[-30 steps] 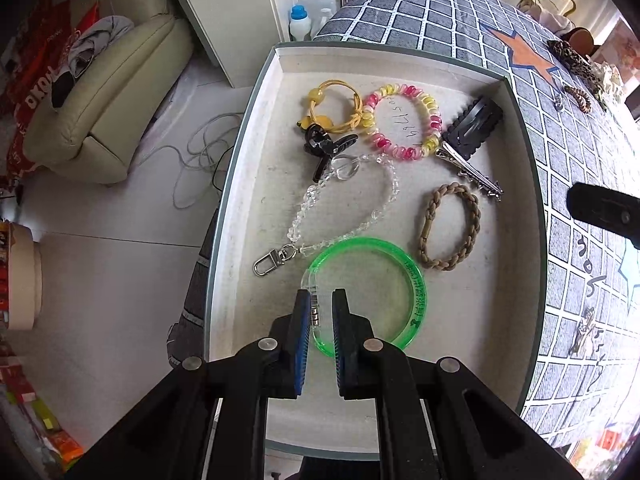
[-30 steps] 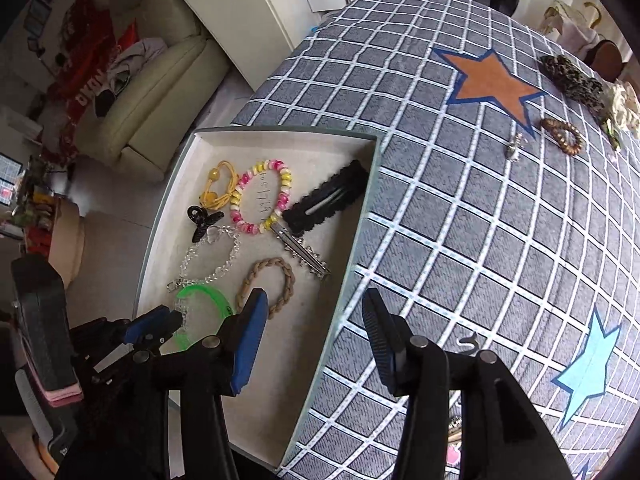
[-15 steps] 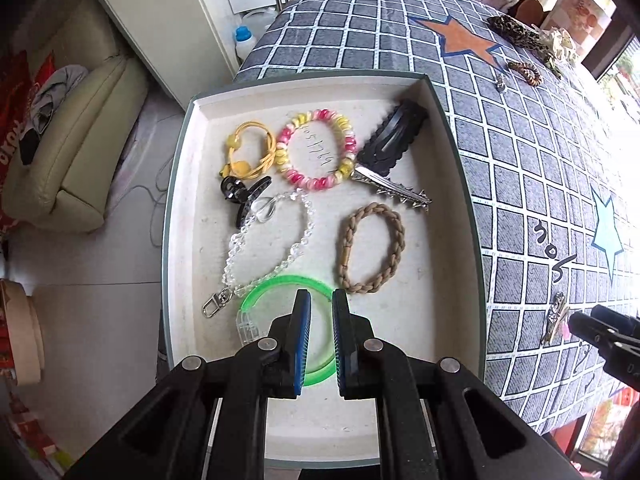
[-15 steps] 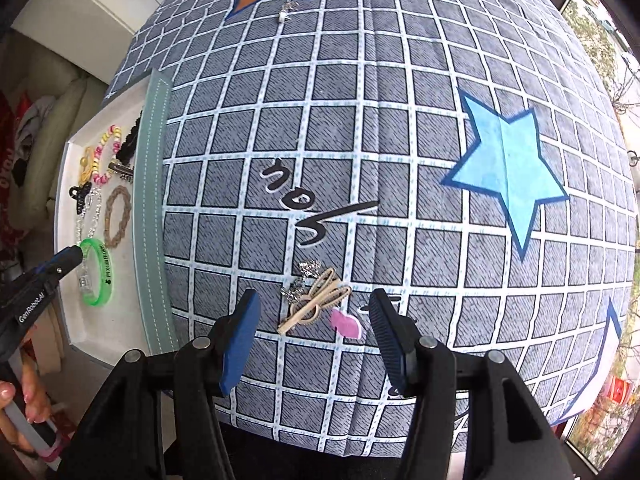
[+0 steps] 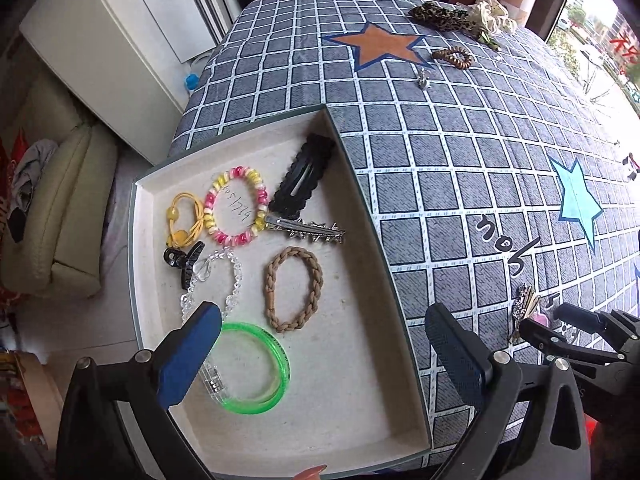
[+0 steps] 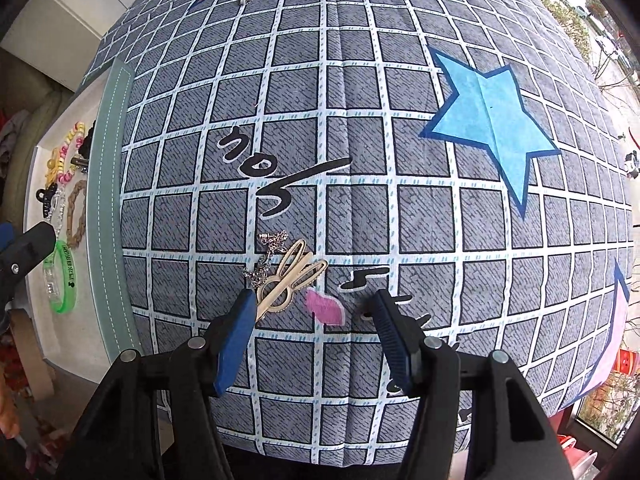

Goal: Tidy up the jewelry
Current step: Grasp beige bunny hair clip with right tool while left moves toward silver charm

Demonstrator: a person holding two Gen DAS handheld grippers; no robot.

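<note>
L gripper (image 5: 324, 344): jaws have just been opening, now wide, nothing betw. pads; over near end of tray (image 5: 362, 200). Green bangle (image 5: 250, 368) lies on tray floor just below/right of L pad. Ahead of it: tan braided band (image 5: 294, 288), clear bead chain (image 5: 212, 284), blk claw clip (image 5: 182, 258), pink-yellow bead bracelet (image 5: 236, 210), yellow hair tie (image 5: 184, 220), blk snap clip (image 5: 302, 176), silver clip (image 5: 306, 230).

R gripper (image 6: 316, 320): jaws have just been opening, abt half open, empty, pointing down at checked cloth (image 6: 360, 120). Beige rabbit-shape clip (image 6: 290, 280) w/ silver chain (image 6: 268, 254) just ahead of its L pad, touching or nearly, can't tell. Pink lips print betw. pads. Tray well to its left.
</note>
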